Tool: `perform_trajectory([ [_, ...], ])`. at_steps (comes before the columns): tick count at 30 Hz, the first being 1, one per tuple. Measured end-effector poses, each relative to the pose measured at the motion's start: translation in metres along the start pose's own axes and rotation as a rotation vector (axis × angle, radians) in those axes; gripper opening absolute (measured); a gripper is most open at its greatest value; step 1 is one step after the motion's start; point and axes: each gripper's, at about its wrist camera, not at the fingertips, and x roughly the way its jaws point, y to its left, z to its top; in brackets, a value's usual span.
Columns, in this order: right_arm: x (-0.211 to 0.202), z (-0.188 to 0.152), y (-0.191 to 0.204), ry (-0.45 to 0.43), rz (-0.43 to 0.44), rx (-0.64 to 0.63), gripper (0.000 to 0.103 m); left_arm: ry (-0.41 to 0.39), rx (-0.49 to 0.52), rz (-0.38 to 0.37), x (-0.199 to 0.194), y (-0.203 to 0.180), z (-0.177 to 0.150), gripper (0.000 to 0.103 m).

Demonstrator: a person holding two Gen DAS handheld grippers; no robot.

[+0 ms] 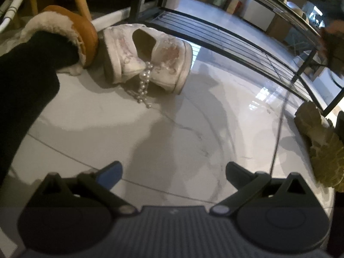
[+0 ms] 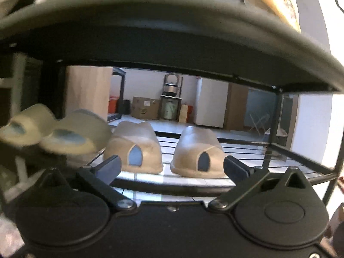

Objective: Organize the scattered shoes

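— On the white floor (image 1: 172,129), what did your left claw (image 1: 174,173) face?
— I saw its fingers spread wide with nothing between them; ahead lay a white shoe (image 1: 148,58) tipped on its side, pearl strands (image 1: 143,86) spilling from it; a tan fur-lined slipper (image 1: 71,32) touched it on the left.
— And the right claw (image 2: 172,166)?
— Spread too, empty; I had it level with the black shoe rack (image 2: 193,185); two beige slippers (image 2: 135,148) stood side by side on the wire shelf; a paler pair (image 2: 73,135) sat just left, blurred.
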Motion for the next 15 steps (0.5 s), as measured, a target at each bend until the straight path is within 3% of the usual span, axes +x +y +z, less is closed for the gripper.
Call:
perform_trajectory([
  [5, -0.057, 0.011, -0.018, 0.16, -0.013, -0.031, 0.103, -0.022, 0.045, 0.038, -0.002, 0.003, -0.005, 0.102],
  [10, -0.123, 0.021, -0.047, 0.225, -0.029, 0.044, 0.103, -0.022, 0.104, 0.083, -0.008, 0.003, -0.014, 0.102],
  [15, -0.184, 0.005, -0.082, 0.338, -0.057, 0.135, 0.103, -0.051, 0.175, 0.107, -0.022, -0.004, -0.02, 0.102],
])
